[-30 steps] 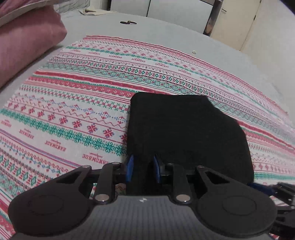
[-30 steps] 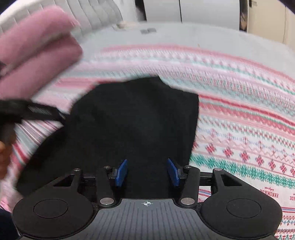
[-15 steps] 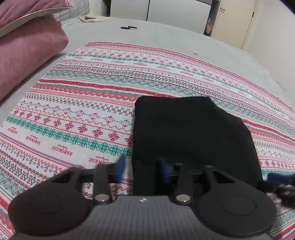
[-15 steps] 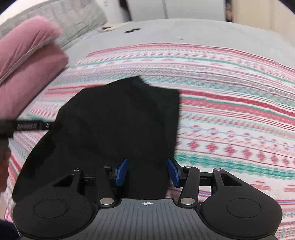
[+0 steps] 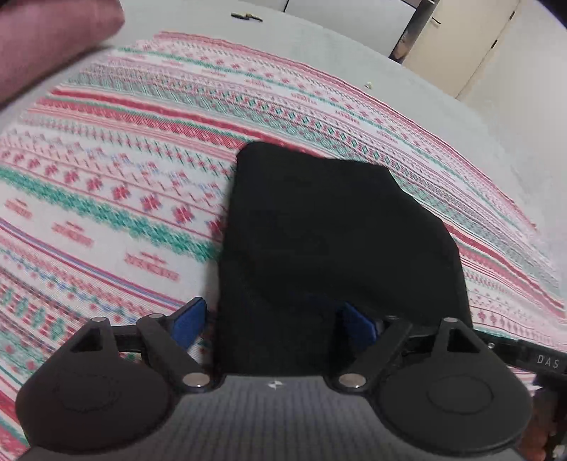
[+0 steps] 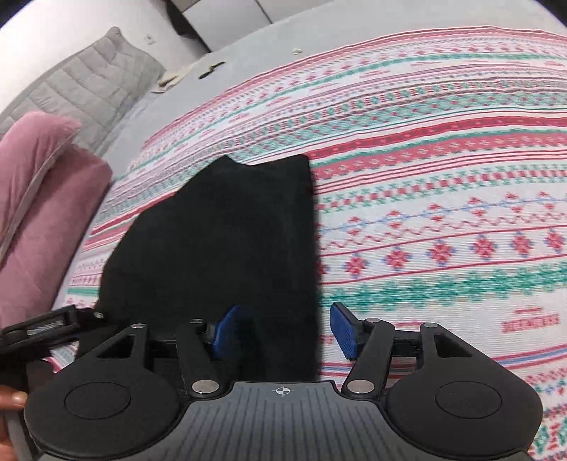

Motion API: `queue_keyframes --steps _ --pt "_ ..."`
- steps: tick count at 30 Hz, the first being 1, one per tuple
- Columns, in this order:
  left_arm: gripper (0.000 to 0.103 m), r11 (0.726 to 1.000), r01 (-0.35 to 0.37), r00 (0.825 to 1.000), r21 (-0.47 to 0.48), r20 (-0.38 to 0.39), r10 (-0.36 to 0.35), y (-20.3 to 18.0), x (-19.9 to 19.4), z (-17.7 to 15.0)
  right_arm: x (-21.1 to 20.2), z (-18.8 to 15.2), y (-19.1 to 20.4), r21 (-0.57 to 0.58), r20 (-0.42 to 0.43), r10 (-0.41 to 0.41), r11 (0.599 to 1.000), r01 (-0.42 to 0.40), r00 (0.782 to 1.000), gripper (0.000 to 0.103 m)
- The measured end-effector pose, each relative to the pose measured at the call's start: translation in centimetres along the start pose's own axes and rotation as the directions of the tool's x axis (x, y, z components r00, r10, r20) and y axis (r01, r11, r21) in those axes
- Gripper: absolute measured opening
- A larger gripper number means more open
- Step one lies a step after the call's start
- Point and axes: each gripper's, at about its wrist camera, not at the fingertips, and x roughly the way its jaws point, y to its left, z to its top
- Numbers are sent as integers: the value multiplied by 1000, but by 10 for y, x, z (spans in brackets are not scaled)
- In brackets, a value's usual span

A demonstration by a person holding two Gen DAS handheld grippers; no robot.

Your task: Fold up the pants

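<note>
The black pants (image 5: 333,234) lie folded into a compact block on the patterned blanket (image 5: 106,198); they also show in the right wrist view (image 6: 219,241). My left gripper (image 5: 273,319) is open, its blue pads (image 5: 187,317) either side of the near left edge of the pants. My right gripper (image 6: 283,331) is open over the near right edge, one pad (image 6: 342,331) over the blanket. Whether the pads touch the cloth I cannot tell.
Pink pillows (image 6: 39,198) lie at the left and a grey quilted headboard (image 6: 88,85) behind them. The blanket (image 6: 443,212) sits on a grey sheet (image 5: 354,60). Small dark items (image 5: 246,16) lie far back; cupboard doors (image 5: 471,46) stand beyond the bed.
My left gripper went from nearly shut on the pants' edge to wide open. My right gripper opened wider and swung right. The pants lie flat where they were.
</note>
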Motion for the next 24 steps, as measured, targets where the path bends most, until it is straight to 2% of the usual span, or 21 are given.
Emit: queue_keyframes --steps 4,6,8,11,16,19,24 --pt "103 1000 20 1000 9 -5 -20 -6 1 -2 6 -3 -1 34 21 40 999 -41 999 58" --pt "103 1000 14 1000 15 -1 -14 -8 1 -3 7 -4 2 36 27 43 998 -44 999 53" --pt "103 1000 12 1000 16 2 -12 -7 2 -2 8 -4 7 5 35 -3 1000 2 999 30" --pt "99 999 7 1000 31 8 -8 -8 2 -3 5 -4 10 -4 49 -12 1000 12 999 15" --pt "97 1000 10 1000 24 8 -11 -4 1 -3 6 -4 12 -9 48 -20 1000 21 999 14" --pt "100 1000 21 1000 -14 -14 -21 0 1 -3 11 -3 2 34 27 -8 999 8 1000 25" --pt "101 1000 -15 1000 21 -4 15 -11 1 -5 13 -8 -1 47 48 20 999 -22 999 28"
